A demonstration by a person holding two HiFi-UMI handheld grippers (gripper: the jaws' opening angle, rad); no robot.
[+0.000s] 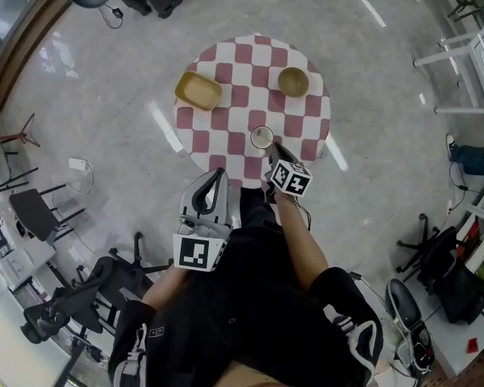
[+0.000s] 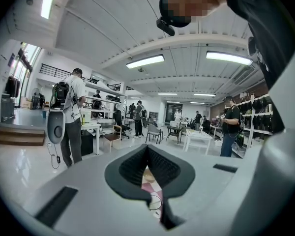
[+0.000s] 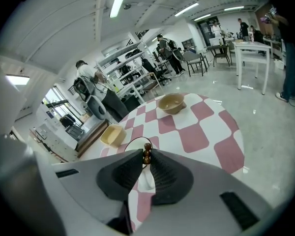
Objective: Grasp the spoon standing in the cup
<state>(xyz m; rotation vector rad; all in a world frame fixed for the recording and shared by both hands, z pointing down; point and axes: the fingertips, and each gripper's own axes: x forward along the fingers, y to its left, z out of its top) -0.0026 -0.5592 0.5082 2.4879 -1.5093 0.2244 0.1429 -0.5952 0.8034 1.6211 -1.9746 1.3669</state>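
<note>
Half done: pinched on the spoon, not yet lifted

Reached in from the near side with the right gripper [image 3: 146,155]. Fingers drawn to a narrow gap and pressed on both sides of the spoon [image 3: 147,147], right at the brown beaded top of its handle. Standing upright in the clear cup [image 1: 261,138], in the near half of the checked surface [image 1: 242,119], directly under those fingers. Well apart from the yellow dish [image 1: 198,91] and the tan bowl [image 1: 293,81] on the far side. Held back off the surface with the left gripper [image 1: 218,176], fingers together at the tips and empty.

Likely light and stiff, so no call for a hard squeeze. Rounded beads, though, so prone to roll or slip in a tip-only pinch. Better taken a touch lower, around the beads rather than on the topmost one, if the rim leaves room. Probably light and tippy too, that cup, and perhaps breakable. Best drawn straight up along the handle, without levering against the rim. Cannot tell how deep the bowl end sits inside.
</note>
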